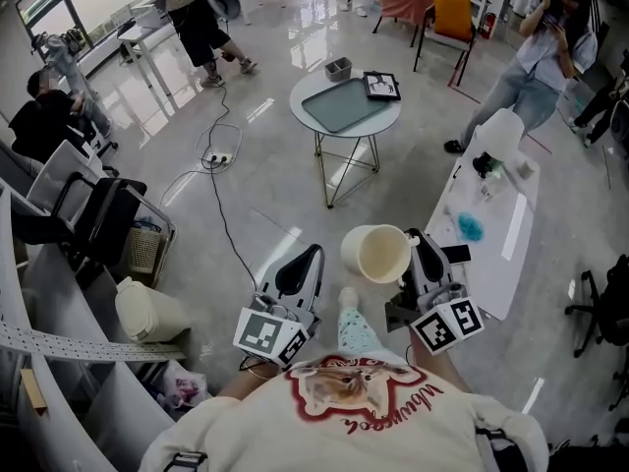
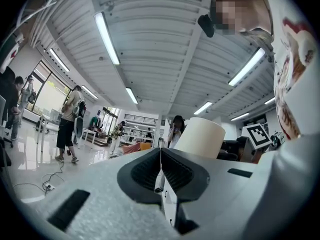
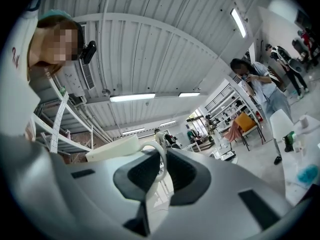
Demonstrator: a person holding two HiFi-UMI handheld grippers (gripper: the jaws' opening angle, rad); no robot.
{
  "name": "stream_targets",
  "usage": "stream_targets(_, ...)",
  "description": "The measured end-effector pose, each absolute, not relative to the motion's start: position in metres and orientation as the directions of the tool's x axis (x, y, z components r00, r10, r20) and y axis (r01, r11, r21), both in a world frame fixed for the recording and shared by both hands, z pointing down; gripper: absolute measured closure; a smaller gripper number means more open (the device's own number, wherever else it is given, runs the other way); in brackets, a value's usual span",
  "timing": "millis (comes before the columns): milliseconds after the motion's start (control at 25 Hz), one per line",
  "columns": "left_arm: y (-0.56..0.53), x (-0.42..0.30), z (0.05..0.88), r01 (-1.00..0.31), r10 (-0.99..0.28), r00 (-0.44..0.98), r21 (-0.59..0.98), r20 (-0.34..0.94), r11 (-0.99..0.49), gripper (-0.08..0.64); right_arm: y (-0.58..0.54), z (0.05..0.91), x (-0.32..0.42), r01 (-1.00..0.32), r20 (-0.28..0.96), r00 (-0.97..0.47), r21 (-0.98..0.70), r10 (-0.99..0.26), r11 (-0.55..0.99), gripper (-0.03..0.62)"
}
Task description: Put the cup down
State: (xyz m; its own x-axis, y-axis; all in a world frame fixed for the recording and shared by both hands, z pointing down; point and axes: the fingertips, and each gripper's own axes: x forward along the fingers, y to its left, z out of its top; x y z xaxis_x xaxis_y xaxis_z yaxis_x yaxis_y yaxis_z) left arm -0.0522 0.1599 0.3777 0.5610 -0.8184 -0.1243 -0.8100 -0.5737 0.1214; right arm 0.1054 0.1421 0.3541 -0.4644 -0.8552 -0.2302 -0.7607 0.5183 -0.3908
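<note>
Cup: the cream cup (image 1: 378,254) hangs in the air, well short of the round tabletop (image 1: 314,87) on the person's side, over bare floor (image 1: 265,214). It is tilted, and its open mouth faces the head camera.
Right tongs: the right tongs (image 1: 413,242) are clamped on the cup's thin wall at the rim, one jaw inside and one outside.
Left tongs: the left tongs (image 1: 313,256) are pressed together on nothing. They sit just beside the cup, on its side away from the right tongs.
Risk, grip: only one edge of the wall is pinched, so the cup can probably swing or slip if it is carried fast.
Risk, landing: because the cup is tilted, it would likely touch down on its base edge and roll over unless levelled first.
Risk, space: a grey-green tray (image 1: 346,106) fills most of the round tabletop. A small grey bin (image 1: 338,68) and a framed marker card (image 1: 381,86) sit at its far edge, leaving little bare rim.
Risk, release: letting go from here would drop the cup to the floor.
Surface: the round tabletop is pale, on thin legs. A long white tabletop (image 1: 516,239), cluttered with small items, stands right of it and nearer the person.
Room: a glossy grey floor, with a power strip (image 1: 218,157) and a trailing cable left of the round tabletop. Several people and chairs stand around it.
</note>
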Motion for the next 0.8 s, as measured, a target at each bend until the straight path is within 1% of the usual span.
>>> stream_targets(800,-0.043,-0.027,0.352,-0.838,-0.838,0.52,0.093,-0.169,-0.538,0.543,-0.063,0.333,0.132,-0.732,-0.263,-0.503,-0.376,-0.823,0.568,0.541)
